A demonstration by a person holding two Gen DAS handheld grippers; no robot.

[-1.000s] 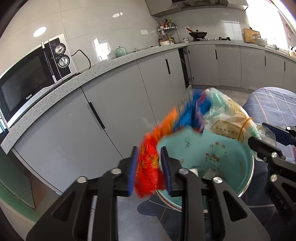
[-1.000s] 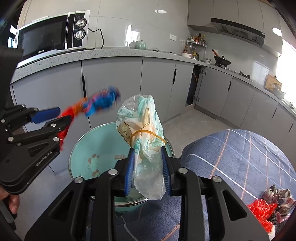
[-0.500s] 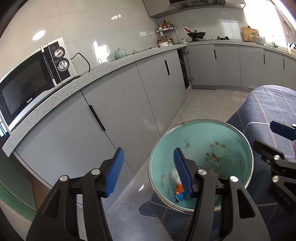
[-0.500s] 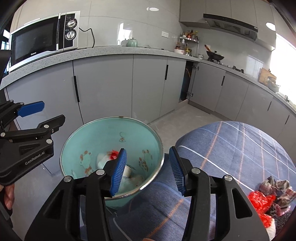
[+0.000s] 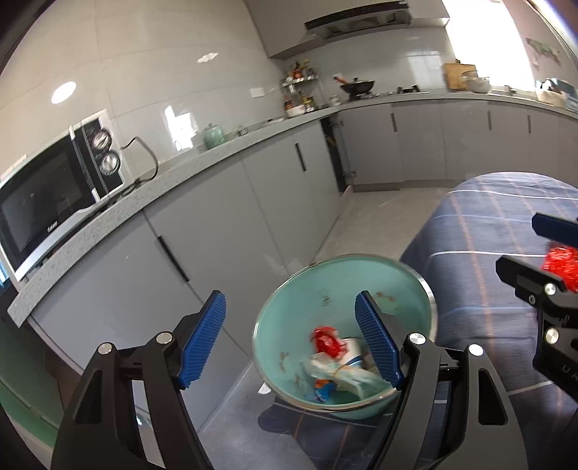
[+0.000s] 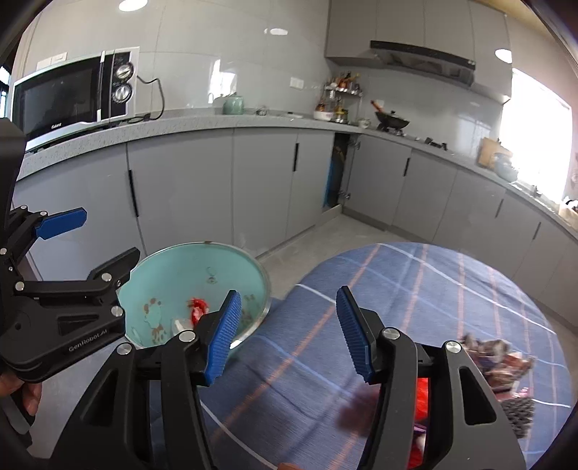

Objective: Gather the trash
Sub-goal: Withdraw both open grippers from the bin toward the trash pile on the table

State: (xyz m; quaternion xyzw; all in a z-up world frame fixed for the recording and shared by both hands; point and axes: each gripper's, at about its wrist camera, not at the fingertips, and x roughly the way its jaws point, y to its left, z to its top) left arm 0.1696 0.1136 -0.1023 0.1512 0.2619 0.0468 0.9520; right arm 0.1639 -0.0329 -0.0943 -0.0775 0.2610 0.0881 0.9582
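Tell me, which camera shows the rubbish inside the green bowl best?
The left wrist view: it looks down into the bowl at the wrappers. In the right wrist view, a blue finger hides most of them.

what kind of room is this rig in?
A home kitchen, almost certainly: a microwave on a long grey counter over cabinets, a wok under a range hood, and a spice rack in the corner.

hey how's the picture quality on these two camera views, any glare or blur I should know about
Left wrist view: the window at top right is blown out, and the trash in the teal basin is motion-smeared. Right wrist view: glare from the window on the right, wrappers on the blue cloth blurred. Both bend the counter line, fisheye-style.
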